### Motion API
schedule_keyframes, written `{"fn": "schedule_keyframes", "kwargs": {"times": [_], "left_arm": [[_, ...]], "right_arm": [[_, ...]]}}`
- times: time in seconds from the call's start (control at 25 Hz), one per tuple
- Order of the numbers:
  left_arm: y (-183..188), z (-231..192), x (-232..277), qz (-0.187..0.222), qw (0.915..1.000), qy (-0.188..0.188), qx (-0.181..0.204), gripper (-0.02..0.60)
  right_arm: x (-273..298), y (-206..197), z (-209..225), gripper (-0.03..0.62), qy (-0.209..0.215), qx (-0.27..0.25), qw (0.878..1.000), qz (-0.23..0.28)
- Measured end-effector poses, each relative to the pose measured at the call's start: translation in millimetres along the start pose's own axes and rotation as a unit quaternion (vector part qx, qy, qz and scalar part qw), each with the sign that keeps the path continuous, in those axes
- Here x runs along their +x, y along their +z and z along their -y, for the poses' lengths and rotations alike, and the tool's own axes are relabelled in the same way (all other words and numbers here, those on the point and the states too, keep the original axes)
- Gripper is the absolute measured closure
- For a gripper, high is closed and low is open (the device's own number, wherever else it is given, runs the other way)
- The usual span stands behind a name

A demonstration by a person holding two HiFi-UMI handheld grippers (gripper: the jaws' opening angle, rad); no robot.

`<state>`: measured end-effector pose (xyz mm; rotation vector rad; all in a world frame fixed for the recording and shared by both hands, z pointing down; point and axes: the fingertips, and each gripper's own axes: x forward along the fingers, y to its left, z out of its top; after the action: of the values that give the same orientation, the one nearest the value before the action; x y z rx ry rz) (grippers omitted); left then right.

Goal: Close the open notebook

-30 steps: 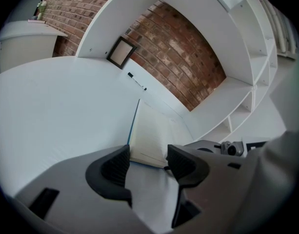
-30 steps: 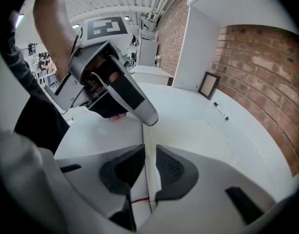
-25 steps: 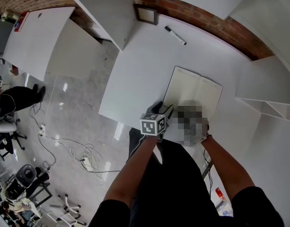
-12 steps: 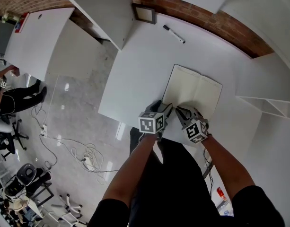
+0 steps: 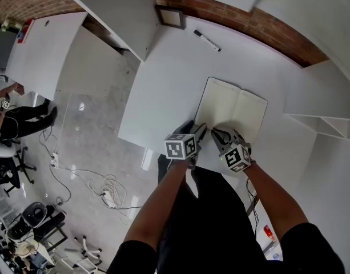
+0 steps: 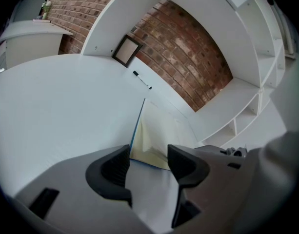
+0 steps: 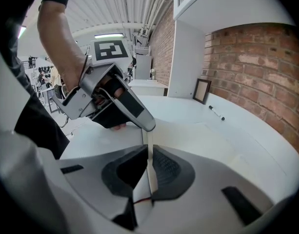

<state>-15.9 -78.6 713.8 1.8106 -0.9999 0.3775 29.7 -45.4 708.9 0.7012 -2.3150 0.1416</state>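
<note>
**Item: notebook** (image 5: 232,114). It lies open and flat on the white counter (image 5: 175,79). Its near edge is close to the person's side, and its spine runs away from the person. The pages are cream and bare, and the left gripper view shows a blue cover edge.

**Handling (judged).** The notebook looks light. The leaves are limp and easily creased or torn if one is pulled alone. The cover looks stiffer and is the better purchase. It is best taken at the outer or near edge of one half, cover and pages together, and swung over the spine.

**Right tongs** (image 7: 149,167). The jaws have just been closing. They are now clamped on a thin cream edge of the notebook at its near side, which stands upright between the pads. Whether this is one page, several, or the cover as well cannot be told.

**Left tongs** (image 6: 148,161). The jaws stand apart and hold nothing. They sit just beside the notebook's near left corner, which shows beyond them.

**Surroundings.**
- A marker pen (image 5: 207,41) lies on the counter, well apart on the far side.
- A small picture frame (image 5: 170,17) leans at the brick wall.
- White shelves (image 5: 323,124) stand to the right, apart from the notebook.

**Obstructions (judged).** Nothing lies on the pages. The only thing near a leaf's swing is the left tongs at the corner.
</note>
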Motion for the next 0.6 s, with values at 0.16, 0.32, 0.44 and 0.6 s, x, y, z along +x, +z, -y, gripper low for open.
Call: {"fn": "schedule_keyframes", "kwargs": {"times": [0.16,0.32,0.44,0.6], "left_arm": [[0.1,2.5,2.2,-0.006,0.9999,-0.011,-0.007,0.347],[-0.2,4.8,6.7,-0.009,0.9998,-0.012,-0.016,0.357],[0.4,3.6,9.0,-0.007,0.9997,-0.006,-0.024,0.374],[1.1,1.2,8.1,0.001,0.9992,-0.002,-0.039,0.434]], "right_arm": [[-1.3,-0.1,-0.2,0.565,0.000,-0.003,1.000,0.006],[-2.8,-1.2,0.0,0.563,-0.001,-0.003,1.000,0.009],[-2.7,-2.4,1.6,0.563,-0.003,-0.001,1.000,0.009],[-3.7,-3.2,0.8,0.562,-0.002,0.000,1.000,0.010]]}}
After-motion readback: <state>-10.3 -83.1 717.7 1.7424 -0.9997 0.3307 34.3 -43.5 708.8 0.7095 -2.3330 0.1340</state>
